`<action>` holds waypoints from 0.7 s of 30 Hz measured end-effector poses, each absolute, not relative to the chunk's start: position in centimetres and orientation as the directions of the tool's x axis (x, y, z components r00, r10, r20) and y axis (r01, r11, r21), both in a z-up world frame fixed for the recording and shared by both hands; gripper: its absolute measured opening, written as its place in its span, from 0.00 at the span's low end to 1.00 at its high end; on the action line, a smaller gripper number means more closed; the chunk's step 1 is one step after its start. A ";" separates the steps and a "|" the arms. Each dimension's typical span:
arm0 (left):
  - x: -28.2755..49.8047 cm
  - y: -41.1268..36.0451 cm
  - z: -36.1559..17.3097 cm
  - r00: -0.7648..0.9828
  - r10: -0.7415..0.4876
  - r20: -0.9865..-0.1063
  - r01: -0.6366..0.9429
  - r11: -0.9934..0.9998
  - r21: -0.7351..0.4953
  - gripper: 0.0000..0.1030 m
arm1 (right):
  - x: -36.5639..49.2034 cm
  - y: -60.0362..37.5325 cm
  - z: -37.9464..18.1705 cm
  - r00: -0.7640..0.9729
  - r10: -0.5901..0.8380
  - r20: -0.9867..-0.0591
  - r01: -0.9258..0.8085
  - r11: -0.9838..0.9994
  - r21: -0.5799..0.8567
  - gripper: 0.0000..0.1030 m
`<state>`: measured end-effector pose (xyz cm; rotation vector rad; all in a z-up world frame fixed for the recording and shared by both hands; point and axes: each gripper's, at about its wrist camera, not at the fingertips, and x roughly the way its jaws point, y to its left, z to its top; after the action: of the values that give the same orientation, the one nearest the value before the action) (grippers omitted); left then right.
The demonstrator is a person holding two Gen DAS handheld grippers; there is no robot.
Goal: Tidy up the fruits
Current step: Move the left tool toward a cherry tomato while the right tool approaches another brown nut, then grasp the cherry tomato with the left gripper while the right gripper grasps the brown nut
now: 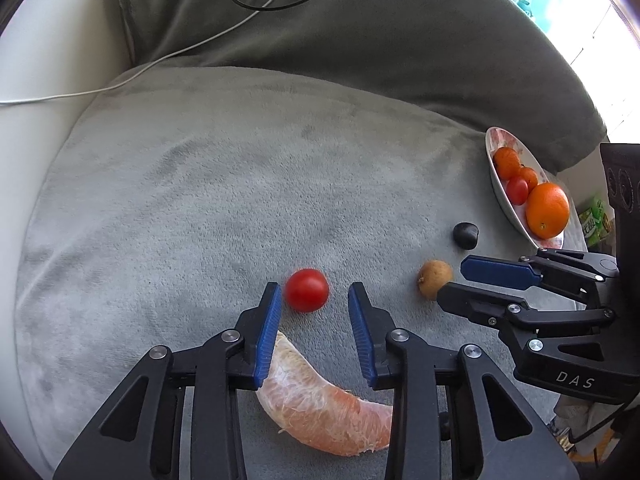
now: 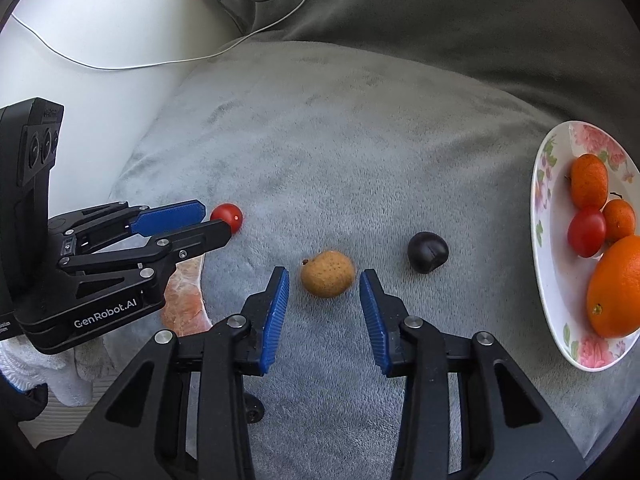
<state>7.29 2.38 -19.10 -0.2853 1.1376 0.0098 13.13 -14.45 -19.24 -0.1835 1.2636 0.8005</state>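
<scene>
My left gripper (image 1: 314,296) is open just short of a red cherry tomato (image 1: 307,290) on the grey cushion (image 1: 200,200); a peeled pomelo segment (image 1: 320,408) lies under its fingers. My right gripper (image 2: 324,280) is open with a small tan fruit (image 2: 328,274) just past its fingertips. A dark chestnut (image 2: 427,252) lies to the right of it. A floral plate (image 2: 540,220) at the right holds an orange (image 2: 618,286), two small mandarins (image 2: 589,181) and a red tomato (image 2: 586,232). The right gripper also shows in the left wrist view (image 1: 452,284).
A dark green cushion (image 1: 360,40) stands behind the grey one. A white cable (image 1: 120,84) and a black cable (image 1: 272,4) run over the back. A white armrest (image 1: 52,60) is at the left. The plate (image 1: 500,184) sits at the cushion's right edge.
</scene>
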 end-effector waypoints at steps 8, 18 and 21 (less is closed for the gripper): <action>7.7 2.4 -19.5 0.413 -0.140 -0.900 -0.152 0.964 -0.220 0.29 | 13.3 -13.8 -19.7 0.073 0.419 -0.905 -0.643 0.713 0.279 0.32; 7.9 2.9 -20.0 0.413 -0.144 -0.899 -0.161 0.960 -0.227 0.20 | 12.7 -13.4 -19.9 0.085 0.401 -0.912 -0.657 0.711 0.251 0.26; 7.8 2.9 -19.9 0.417 -0.141 -0.898 -0.152 0.963 -0.222 0.19 | 12.7 -13.4 -19.9 0.088 0.400 -0.912 -0.656 0.712 0.250 0.26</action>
<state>7.83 2.88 -19.88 -0.2874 1.1457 0.0067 12.75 -13.42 -19.90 -0.2470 1.2559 0.7980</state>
